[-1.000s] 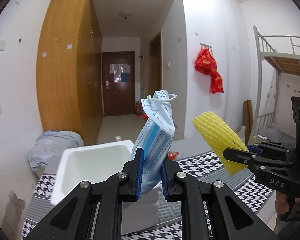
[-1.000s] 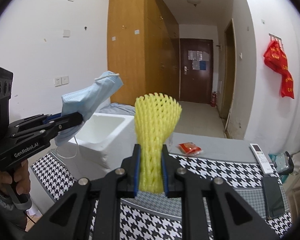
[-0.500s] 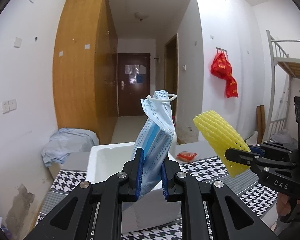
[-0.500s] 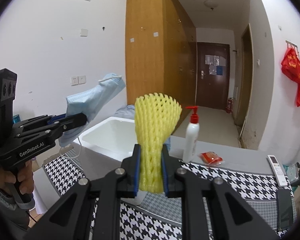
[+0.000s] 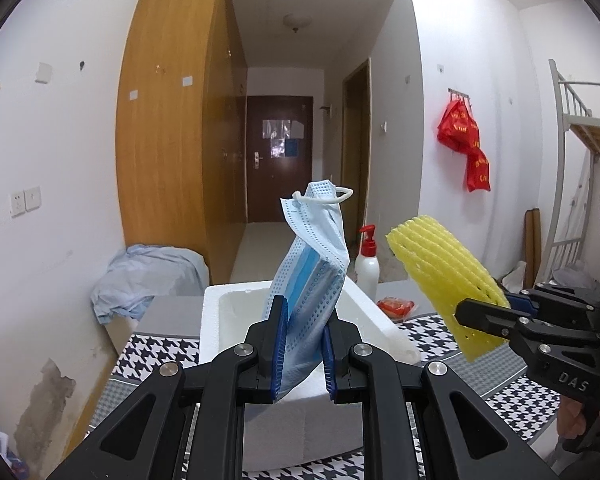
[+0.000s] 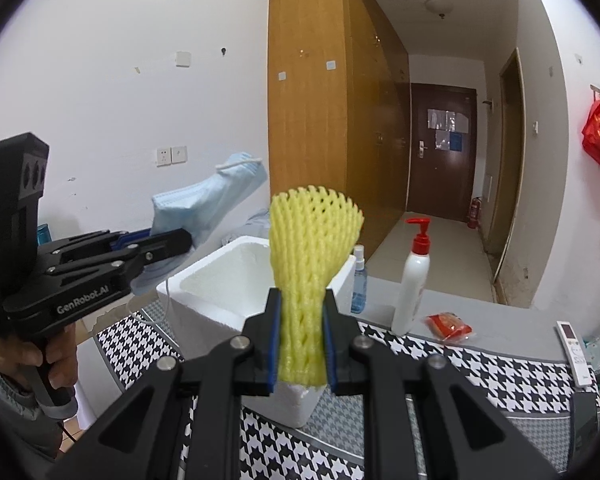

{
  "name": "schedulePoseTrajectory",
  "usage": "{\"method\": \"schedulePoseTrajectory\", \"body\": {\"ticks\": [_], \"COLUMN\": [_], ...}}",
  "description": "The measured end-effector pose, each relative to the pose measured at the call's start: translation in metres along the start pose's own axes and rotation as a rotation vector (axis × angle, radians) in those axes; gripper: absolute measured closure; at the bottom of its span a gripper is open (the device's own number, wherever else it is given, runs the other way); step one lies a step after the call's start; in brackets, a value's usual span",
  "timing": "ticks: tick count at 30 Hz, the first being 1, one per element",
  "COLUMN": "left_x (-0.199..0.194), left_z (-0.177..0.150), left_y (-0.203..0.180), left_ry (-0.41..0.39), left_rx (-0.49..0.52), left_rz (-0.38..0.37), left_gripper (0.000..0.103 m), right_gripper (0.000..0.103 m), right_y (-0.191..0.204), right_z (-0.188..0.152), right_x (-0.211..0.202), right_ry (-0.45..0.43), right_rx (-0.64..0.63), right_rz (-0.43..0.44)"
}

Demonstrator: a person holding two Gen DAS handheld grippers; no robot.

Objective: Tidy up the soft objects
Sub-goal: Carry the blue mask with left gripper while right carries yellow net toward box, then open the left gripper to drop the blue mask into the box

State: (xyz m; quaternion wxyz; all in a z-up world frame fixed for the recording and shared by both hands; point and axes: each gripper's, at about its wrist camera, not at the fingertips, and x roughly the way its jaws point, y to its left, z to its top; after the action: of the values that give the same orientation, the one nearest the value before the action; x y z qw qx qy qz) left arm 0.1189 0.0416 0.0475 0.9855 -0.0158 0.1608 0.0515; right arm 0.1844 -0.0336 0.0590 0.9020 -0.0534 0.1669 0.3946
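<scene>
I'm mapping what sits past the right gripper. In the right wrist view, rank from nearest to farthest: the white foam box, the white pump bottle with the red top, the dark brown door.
From the right gripper, shut on the yellow foam net sleeve:
1. White foam box, just beyond the fingertips, slightly left.
2. White pump bottle with red top, further back on the right.
3. Dark brown door, at the corridor's end.

1. Both views are bright and evenly lit; the white walls (image 5: 468, 32) look soft and shadows are faint.
2. The hallway by the door (image 5: 279, 160) is dimmer than the room; the ceiling lamp (image 5: 297, 22) shows no glow.
3. Fisheye distortion bends the wardrobe (image 6: 320, 92) and bed frame (image 5: 572, 96), with black vignette in the corners.
4. Focus is sharp; the fingers (image 5: 278, 344) close to the lens are slightly soft. No motion blur.
</scene>
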Motion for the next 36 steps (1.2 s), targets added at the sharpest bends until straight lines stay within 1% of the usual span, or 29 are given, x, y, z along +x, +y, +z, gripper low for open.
{"method": "schedulePoseTrajectory", "body": {"ticks": [11,20,21,23,24,25,27,28,30,32,36], "left_x": [0.041,0.059,0.06,0.06,0.06,0.058,0.054,0.052,0.045,0.04,0.031], "left_z": [0.003,0.003,0.003,0.002,0.002,0.002,0.002,0.001,0.0,0.0,0.001], "left_y": [0.005,0.006,0.007,0.009,0.01,0.011,0.014,0.013,0.013,0.013,0.019], "left_ry": [0.066,0.112,0.116,0.116,0.114,0.107,0.089,0.086,0.056,0.038,0.024], "left_rx": [-0.008,-0.01,-0.01,-0.008,-0.011,-0.013,-0.025,-0.02,-0.014,-0.009,-0.015], "left_rz": [-0.009,-0.004,0.0,0.005,0.007,0.008,0.022,0.029,0.047,0.065,0.072], "left_gripper": [0.086,0.085,0.081,0.063,0.044,0.03,0.021,0.012,0.001,0.001,0.001], "right_gripper": [0.081,0.081,0.081,0.081,0.081,0.081,0.081,0.081,0.081,0.081,0.081], "right_y": [-0.007,-0.009,-0.009,-0.008,-0.008,-0.008,-0.006,-0.006,-0.005,-0.005,-0.003], "right_z": [-0.001,-0.001,-0.001,-0.001,0.0,0.0,0.001,0.001,0.002,0.002,0.003], "right_x": [0.012,0.015,0.015,0.016,0.016,0.017,0.018,0.018,0.019,0.019,0.021], "right_ry": [0.028,0.041,0.042,0.043,0.045,0.049,0.052,0.052,0.054,0.054,0.053], "right_rx": [0.021,0.026,0.026,0.027,0.028,0.028,0.027,0.027,0.025,0.024,0.024], "right_rz": [-0.034,-0.047,-0.05,-0.053,-0.055,-0.058,-0.06,-0.06,-0.058,-0.057,-0.053]}}
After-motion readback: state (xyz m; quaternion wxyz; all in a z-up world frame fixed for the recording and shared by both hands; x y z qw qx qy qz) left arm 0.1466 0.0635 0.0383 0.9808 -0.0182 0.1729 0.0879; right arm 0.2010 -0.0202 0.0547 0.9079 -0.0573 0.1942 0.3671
